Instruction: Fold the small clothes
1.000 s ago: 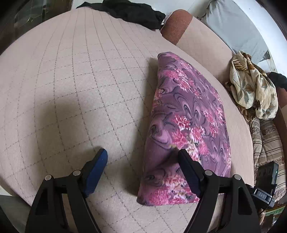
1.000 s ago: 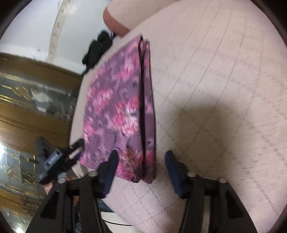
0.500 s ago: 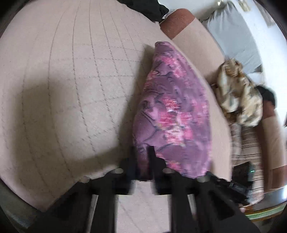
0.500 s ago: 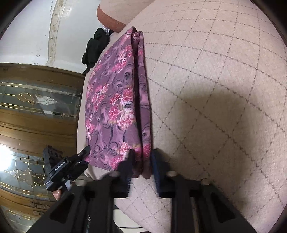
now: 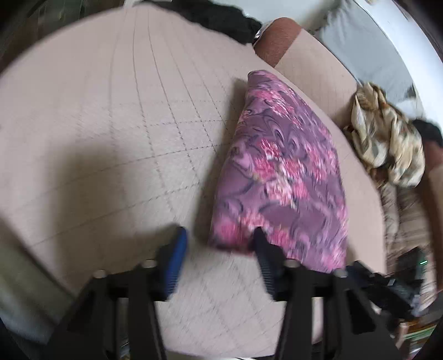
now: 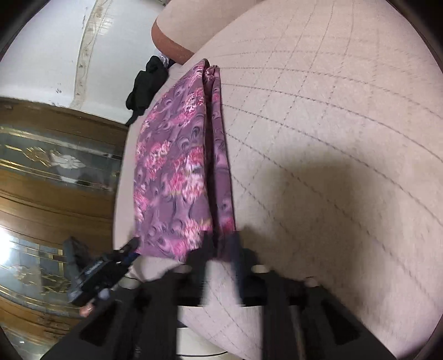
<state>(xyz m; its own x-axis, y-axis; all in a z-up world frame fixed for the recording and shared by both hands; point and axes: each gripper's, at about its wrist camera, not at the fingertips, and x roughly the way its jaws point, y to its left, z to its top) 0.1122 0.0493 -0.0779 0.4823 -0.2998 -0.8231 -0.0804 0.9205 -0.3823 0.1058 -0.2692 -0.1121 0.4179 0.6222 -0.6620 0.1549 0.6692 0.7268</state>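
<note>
A folded purple floral garment (image 5: 282, 171) lies on the beige quilted cushion (image 5: 110, 110). My left gripper (image 5: 220, 246) stands at its near corner with the jaws opening. The corner lies between the fingers, and the blue left pad (image 5: 177, 249) is clear of the cloth. In the right wrist view the same garment (image 6: 177, 171) shows its stacked fold edge on the right. My right gripper (image 6: 221, 249) is blurred, its jaws opening, the fingers still close against that edge at the near end. The left gripper's body (image 6: 105, 271) shows at the lower left.
Black clothing (image 5: 221, 16) lies at the far edge of the cushion, by a brown-ended bolster (image 5: 277, 36). A crumpled beige floral cloth (image 5: 387, 138), a grey pillow (image 5: 368, 47) and striped fabric (image 5: 409, 216) sit to the right. A wood and glass door (image 6: 55, 166) stands beyond the cushion's edge.
Both grippers closed on the garment's near end half a second ago. The left one has since spread wide and let go of the corner. The right one is blurred around the fold edge.
</note>
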